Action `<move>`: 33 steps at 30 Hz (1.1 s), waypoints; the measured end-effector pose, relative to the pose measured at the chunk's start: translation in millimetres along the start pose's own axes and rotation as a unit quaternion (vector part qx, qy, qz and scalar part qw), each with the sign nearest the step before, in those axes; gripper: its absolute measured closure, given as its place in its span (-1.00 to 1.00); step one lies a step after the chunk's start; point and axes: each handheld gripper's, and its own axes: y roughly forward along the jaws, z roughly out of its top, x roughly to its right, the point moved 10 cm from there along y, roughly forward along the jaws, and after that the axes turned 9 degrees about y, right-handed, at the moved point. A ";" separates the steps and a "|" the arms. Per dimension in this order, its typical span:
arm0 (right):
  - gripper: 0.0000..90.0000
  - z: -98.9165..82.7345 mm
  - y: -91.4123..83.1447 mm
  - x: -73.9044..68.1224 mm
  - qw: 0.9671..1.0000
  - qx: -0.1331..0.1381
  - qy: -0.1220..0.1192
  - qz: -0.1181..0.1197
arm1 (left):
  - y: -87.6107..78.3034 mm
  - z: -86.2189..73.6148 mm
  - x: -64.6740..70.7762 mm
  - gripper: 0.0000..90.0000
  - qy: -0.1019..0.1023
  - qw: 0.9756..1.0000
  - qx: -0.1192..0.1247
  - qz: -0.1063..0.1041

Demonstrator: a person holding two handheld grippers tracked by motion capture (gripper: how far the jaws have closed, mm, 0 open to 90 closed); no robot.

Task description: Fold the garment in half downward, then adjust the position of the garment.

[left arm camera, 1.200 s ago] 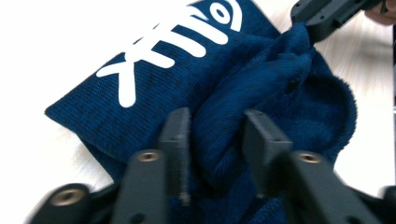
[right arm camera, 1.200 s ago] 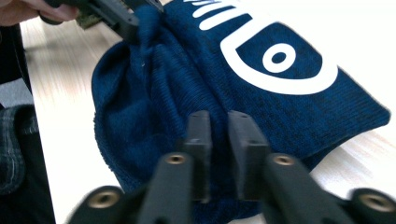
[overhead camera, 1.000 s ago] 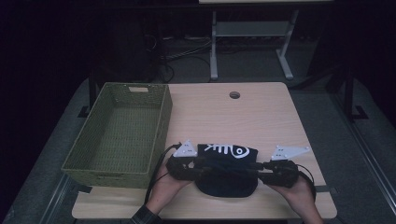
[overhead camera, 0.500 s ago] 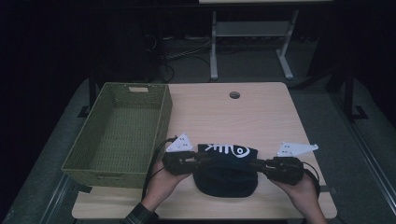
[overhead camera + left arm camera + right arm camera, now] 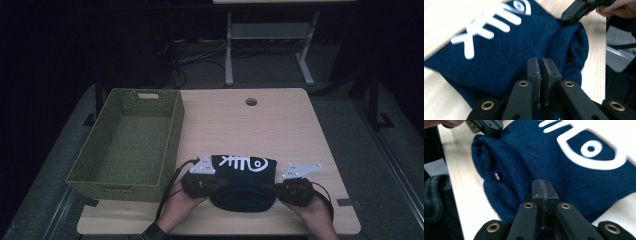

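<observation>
a: where does the folded navy sweater (image 5: 243, 182) sit?

b: on the table (image 5: 235, 125) near its front edge, just right of the green woven basket (image 5: 131, 142), fish-bone print up.

a: and the grippers?

b: one at each end. the left gripper (image 5: 541, 70) has just been closing; its jaws stand almost together, though i can't quite tell whether any knit is caught between them. the right gripper (image 5: 543, 190) has also just been closing and is fully shut at the sweater's edge.

a: why both ends?

b: probably so the fold holds when it's lifted, likely toward the basket.
</observation>
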 end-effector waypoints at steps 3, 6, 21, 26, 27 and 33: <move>0.99 -9.0 6.2 -3.6 1.000 -0.016 -0.004 -0.003 | 3.8 -10.3 0.3 0.87 -0.003 1.000 -0.012 0.000; 1.00 -13.3 9.6 -5.1 1.000 -0.019 -0.007 -0.007 | 8.3 -17.4 2.6 0.87 0.004 1.000 -0.027 0.002; 0.99 -20.3 15.9 -6.3 0.999 -0.026 -0.017 -0.018 | 14.8 -22.5 2.8 0.87 0.004 0.999 -0.039 0.008; 0.69 -10.9 7.3 -5.8 1.000 0.001 -0.013 -0.016 | 5.9 -16.4 -4.0 0.65 -0.016 1.000 -0.018 0.018; 0.64 -9.5 5.8 -5.6 1.000 0.004 -0.010 -0.016 | 4.1 -15.1 -5.3 0.60 -0.020 1.000 -0.012 0.020; 0.32 -2.3 -4.1 -1.2 0.999 0.026 0.000 -0.028 | -5.9 -12.2 -14.4 0.28 -0.033 0.999 -0.003 0.038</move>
